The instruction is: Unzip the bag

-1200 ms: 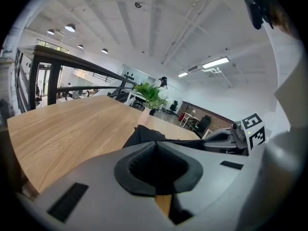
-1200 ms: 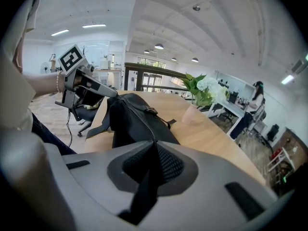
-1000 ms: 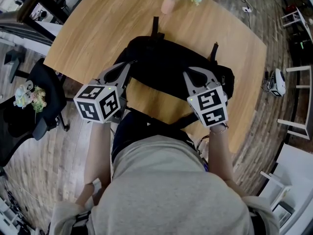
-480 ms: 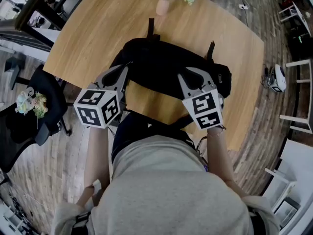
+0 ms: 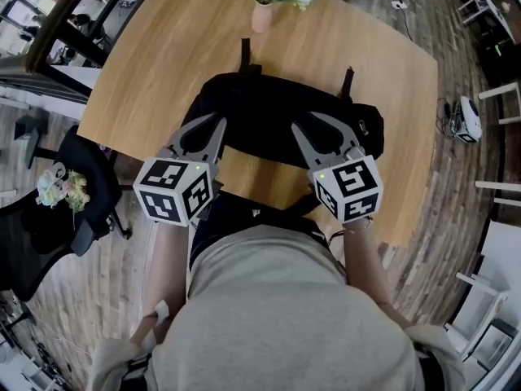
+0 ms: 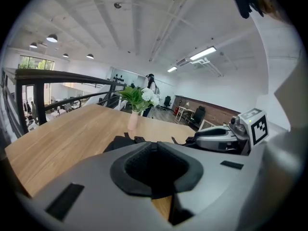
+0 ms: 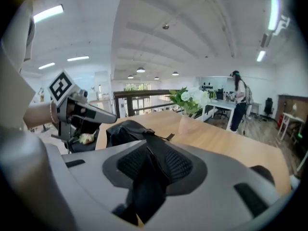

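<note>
The bag lies on the counter near the vase. The left hand-held gripper is closed. The right hand-held gripper has just been opening, with a strap between its jaws. It seems to be regrasping, and next it must pinch the zipper pull.
</note>
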